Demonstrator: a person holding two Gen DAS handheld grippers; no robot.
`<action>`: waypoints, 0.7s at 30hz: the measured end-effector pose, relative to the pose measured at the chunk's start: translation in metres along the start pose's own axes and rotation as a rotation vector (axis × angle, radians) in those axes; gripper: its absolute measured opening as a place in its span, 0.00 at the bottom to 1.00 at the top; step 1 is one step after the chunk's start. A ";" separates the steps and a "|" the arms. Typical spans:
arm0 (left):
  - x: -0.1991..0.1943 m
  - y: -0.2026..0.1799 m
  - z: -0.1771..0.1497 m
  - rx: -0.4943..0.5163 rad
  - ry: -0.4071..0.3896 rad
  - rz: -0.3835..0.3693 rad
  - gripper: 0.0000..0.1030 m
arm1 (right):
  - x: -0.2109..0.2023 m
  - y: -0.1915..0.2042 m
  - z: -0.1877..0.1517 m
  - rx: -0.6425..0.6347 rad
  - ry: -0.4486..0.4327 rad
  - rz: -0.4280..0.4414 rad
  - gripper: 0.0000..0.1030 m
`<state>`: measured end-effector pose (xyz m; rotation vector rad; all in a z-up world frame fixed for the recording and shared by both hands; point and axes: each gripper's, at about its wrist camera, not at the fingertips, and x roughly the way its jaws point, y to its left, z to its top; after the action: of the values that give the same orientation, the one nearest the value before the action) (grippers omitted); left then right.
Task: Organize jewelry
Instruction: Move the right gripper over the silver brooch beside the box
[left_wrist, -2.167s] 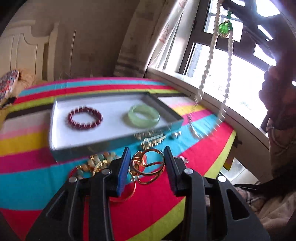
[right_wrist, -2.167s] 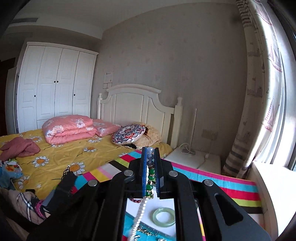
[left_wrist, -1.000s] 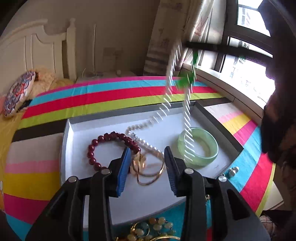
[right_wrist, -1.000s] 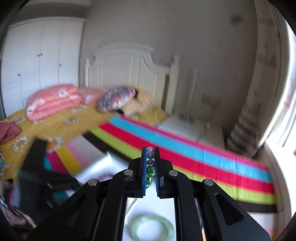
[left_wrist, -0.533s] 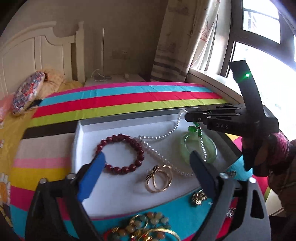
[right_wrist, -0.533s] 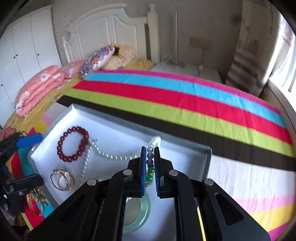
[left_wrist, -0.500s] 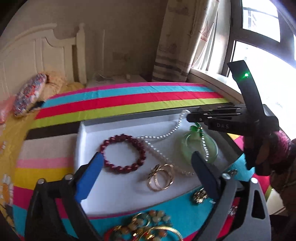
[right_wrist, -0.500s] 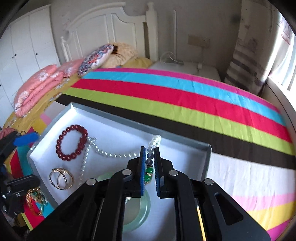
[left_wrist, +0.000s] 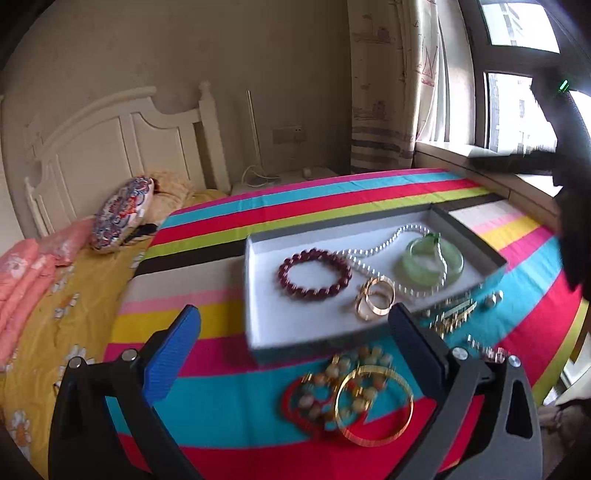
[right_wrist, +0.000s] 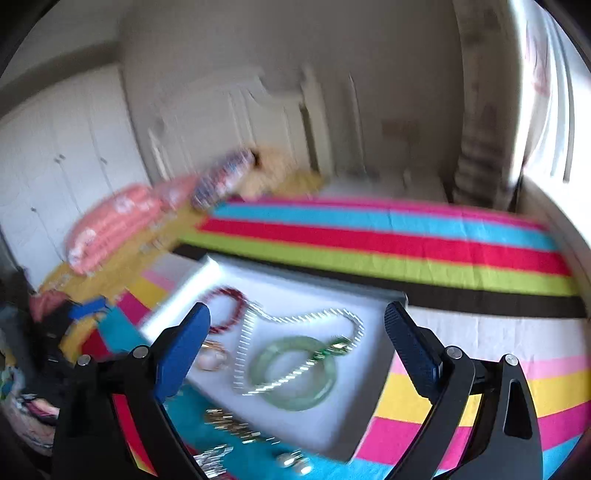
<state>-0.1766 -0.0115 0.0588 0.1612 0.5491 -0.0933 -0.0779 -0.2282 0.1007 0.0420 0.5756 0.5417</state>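
Observation:
A grey tray with a white lining lies on the striped cloth. In it are a dark red bead bracelet, a pearl necklace with a green pendant, a green jade bangle and gold rings. The necklace lies partly across the bangle. My left gripper is open and empty above the near tray edge. My right gripper is open and empty above the tray; that view is blurred.
Loose jewelry lies on the cloth in front of the tray: a gold bangle, a beaded bracelet, a gold hair clip and small earrings. A bed with pillows is at left, a window sill at right.
My right gripper opened, let go of the pearl necklace into the tray and lifted away. My left gripper pulled back toward the near tray edge, leaving the gold rings in the tray.

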 end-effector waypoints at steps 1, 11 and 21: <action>-0.005 0.000 -0.005 0.005 -0.001 -0.002 0.98 | -0.019 0.007 -0.002 -0.007 -0.050 0.012 0.93; -0.024 -0.030 -0.048 0.062 0.036 -0.137 0.98 | -0.047 0.024 -0.073 0.009 0.020 -0.049 0.95; -0.021 -0.027 -0.057 0.013 0.019 -0.096 0.98 | -0.036 0.074 -0.123 -0.257 0.124 -0.079 0.89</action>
<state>-0.2269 -0.0266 0.0187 0.1489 0.5756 -0.1885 -0.2038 -0.1960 0.0289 -0.2582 0.6222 0.5396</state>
